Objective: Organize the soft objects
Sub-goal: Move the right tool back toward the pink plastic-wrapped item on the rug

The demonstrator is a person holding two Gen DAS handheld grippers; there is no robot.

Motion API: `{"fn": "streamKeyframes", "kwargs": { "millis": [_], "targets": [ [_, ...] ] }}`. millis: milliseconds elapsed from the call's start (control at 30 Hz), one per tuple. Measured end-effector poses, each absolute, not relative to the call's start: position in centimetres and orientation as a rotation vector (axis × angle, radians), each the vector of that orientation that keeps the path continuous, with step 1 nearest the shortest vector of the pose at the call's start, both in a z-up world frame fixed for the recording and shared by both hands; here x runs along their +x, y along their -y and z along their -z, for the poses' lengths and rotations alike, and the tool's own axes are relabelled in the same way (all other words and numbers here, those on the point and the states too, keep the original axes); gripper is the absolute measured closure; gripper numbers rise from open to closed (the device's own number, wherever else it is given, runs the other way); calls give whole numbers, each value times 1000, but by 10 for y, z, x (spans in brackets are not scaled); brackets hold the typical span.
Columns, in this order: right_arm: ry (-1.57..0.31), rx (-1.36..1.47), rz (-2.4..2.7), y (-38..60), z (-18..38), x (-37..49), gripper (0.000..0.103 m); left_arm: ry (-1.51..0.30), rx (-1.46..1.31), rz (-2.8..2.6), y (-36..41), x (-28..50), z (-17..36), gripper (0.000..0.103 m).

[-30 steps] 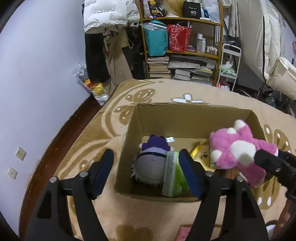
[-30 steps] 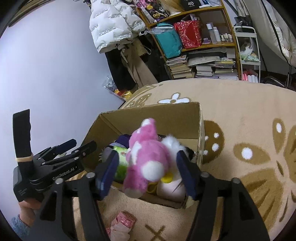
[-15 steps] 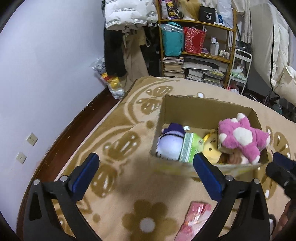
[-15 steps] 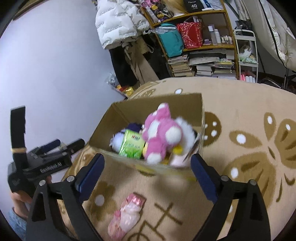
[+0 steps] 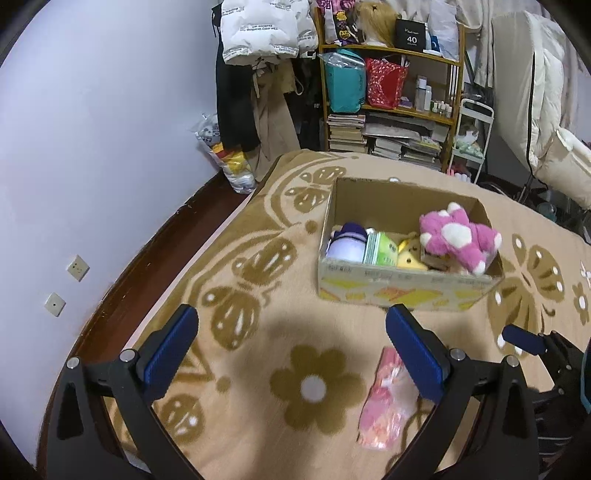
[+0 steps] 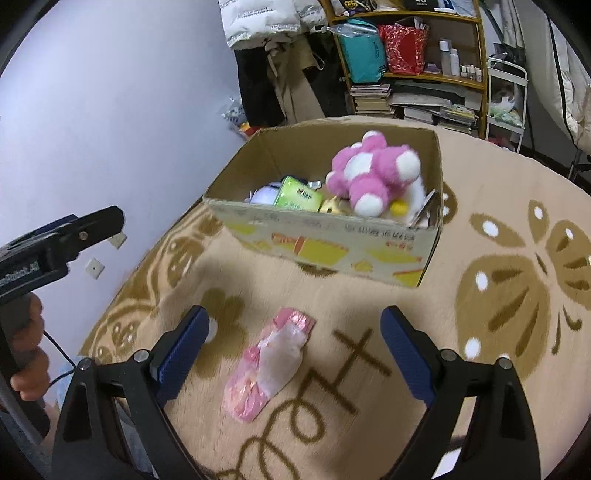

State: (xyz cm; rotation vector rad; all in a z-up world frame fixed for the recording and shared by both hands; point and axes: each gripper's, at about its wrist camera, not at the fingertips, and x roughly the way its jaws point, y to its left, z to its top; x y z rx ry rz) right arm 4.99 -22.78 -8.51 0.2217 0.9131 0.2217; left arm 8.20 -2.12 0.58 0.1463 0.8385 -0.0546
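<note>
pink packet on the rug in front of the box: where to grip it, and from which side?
Grip the pink packet across its narrow middle, coming down from above with the open right gripper, which already frames it. It lies flat and elongated on the rug, running toward the cardboard box, so the jaws should probably close across the short width, not the length.

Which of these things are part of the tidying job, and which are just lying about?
Part of the job:
- cardboard box
- pink plush toy in the box
- green packet in the box
- pink packet on the blanket

Just lying about:
- bookshelf
- white jacket
- patterned blanket
</note>
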Motion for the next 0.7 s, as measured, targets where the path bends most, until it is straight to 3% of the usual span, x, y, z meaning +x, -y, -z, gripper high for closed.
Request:
{"fn": "streamKeyframes", "kwargs": {
  "millis": [333, 700],
  "targets": [
    [-962, 197, -209, 211, 109, 42, 6, -843, 150, 73, 11, 60, -1, 2],
    [-1072, 213, -199, 201, 153, 72, 21, -861, 130, 97, 13, 69, 9, 2]
  ]
}}
